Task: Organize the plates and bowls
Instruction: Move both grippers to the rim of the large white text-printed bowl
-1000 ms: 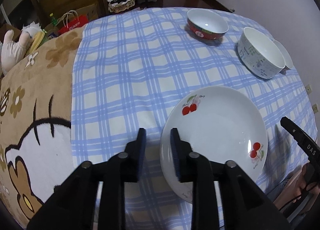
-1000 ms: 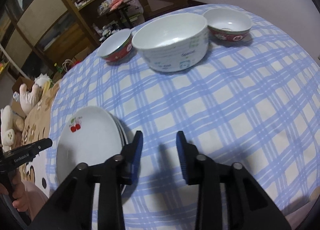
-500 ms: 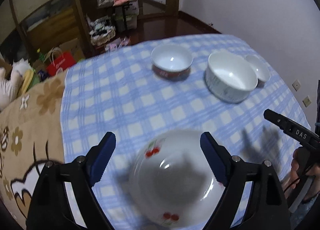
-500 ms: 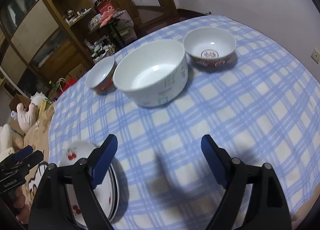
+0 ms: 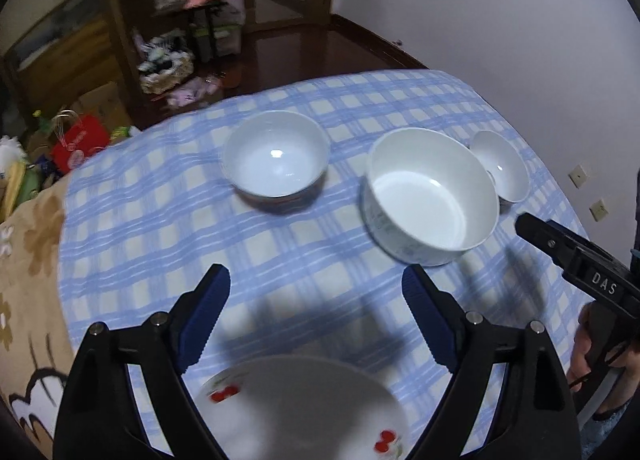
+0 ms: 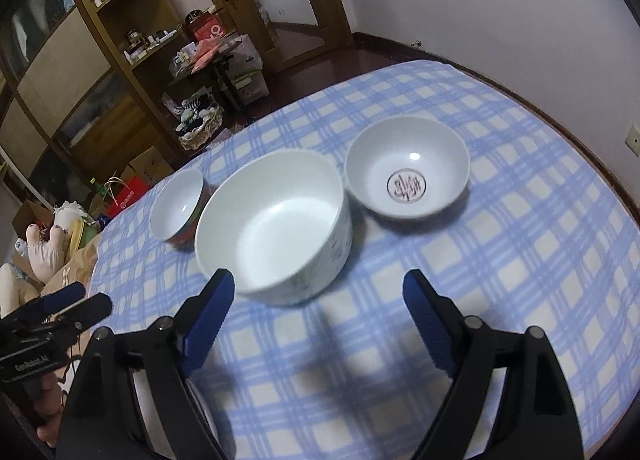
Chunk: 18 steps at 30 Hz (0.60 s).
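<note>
1. The tablecloth [image 5: 160, 228] is a blue and cream check.
2. The plate [image 5: 304, 412] is white with red cherry prints.
3. The large bowl [image 6: 276, 228] is white, with a faint pattern on its outer wall.
4. The small bowl [image 6: 407, 174] is white inside, with a round dark emblem at its bottom.
5. The other small bowl [image 6: 178, 206] is white inside and red outside.
6. The blanket [image 5: 28, 260] is tan with brown flowers.
</note>
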Each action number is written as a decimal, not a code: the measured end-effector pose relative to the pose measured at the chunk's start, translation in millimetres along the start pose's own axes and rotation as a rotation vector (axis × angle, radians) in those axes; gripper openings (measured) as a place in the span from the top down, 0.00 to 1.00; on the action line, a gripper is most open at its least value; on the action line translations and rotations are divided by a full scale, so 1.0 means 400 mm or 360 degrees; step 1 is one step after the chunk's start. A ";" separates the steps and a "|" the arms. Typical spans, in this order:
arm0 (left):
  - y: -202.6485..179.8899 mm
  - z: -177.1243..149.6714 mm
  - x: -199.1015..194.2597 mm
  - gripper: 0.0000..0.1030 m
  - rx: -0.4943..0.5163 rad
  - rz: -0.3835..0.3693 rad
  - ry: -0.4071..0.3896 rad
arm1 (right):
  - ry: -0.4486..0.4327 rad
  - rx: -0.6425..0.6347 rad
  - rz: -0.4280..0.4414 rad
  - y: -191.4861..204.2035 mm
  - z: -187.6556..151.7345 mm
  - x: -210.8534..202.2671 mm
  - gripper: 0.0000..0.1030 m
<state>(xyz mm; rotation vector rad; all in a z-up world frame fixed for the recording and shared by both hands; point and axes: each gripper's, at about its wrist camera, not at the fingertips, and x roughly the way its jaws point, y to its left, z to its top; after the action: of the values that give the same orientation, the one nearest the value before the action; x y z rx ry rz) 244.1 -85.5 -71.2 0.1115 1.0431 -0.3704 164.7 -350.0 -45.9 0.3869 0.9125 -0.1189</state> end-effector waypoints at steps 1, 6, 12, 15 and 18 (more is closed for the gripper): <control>-0.008 0.009 0.014 0.16 0.0003 -0.0004 0.0006 | -0.0001 -0.0006 -0.0001 -0.002 0.011 0.007 0.12; -0.012 0.039 0.052 0.16 -0.0073 -0.0018 0.0011 | -0.0013 -0.0013 -0.0012 -0.014 0.047 0.026 0.12; -0.013 0.071 0.085 0.16 -0.0096 0.0006 0.0002 | -0.0004 0.0005 0.0059 -0.027 0.065 0.044 0.12; -0.016 0.088 0.102 0.16 -0.0102 0.0008 0.0001 | -0.0009 0.0027 0.0073 -0.033 0.065 0.055 0.12; -0.023 0.100 0.108 0.16 -0.0103 -0.0011 -0.0048 | -0.0014 0.0063 0.0096 -0.037 0.066 0.067 0.12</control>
<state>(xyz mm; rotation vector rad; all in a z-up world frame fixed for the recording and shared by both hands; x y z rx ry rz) 293.1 -115.1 -87.6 0.0443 1.0249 -0.3431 196.7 -371.8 -56.6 0.4500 0.8900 -0.0831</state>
